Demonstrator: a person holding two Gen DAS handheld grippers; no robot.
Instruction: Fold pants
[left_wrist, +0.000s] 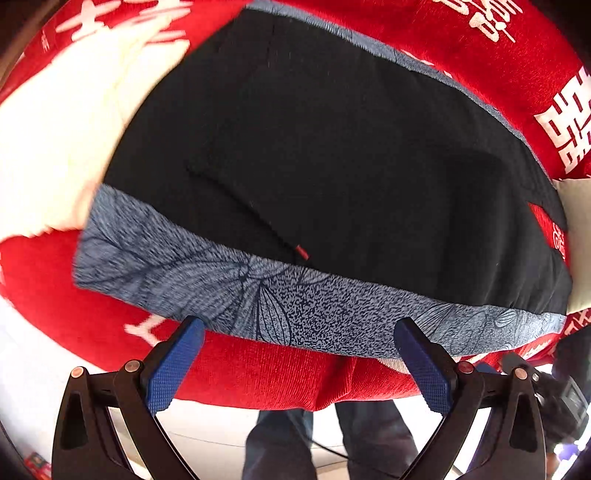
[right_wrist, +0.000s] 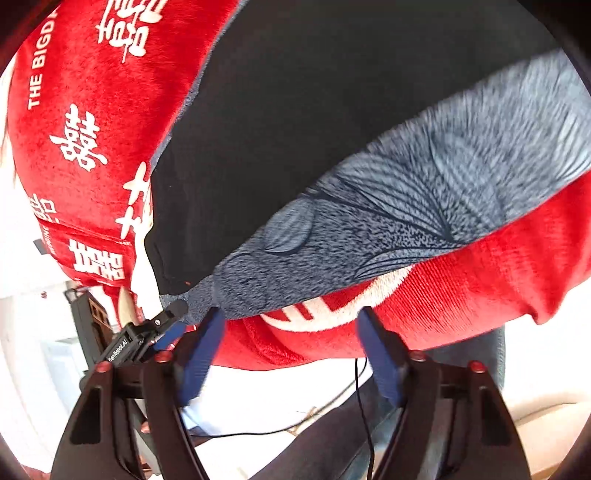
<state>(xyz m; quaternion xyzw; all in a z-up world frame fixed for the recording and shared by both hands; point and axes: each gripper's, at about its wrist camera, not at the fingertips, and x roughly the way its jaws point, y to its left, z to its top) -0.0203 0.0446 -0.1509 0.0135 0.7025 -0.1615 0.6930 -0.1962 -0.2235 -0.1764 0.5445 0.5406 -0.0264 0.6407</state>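
Black pants lie flat on a blue-grey leaf-print cloth spread over a red blanket. A drawstring with a red tip lies on them near the front edge. My left gripper is open and empty, just in front of the print cloth's near edge. In the right wrist view the pants and print cloth fill the upper frame. My right gripper is open and empty at the cloth's near edge. The left gripper shows at the cloth's corner.
The red blanket with white characters covers the surface and hangs over its front edge. A person's legs in dark trousers stand below it. A black cable hangs under the right gripper. A white pillow lies at the right.
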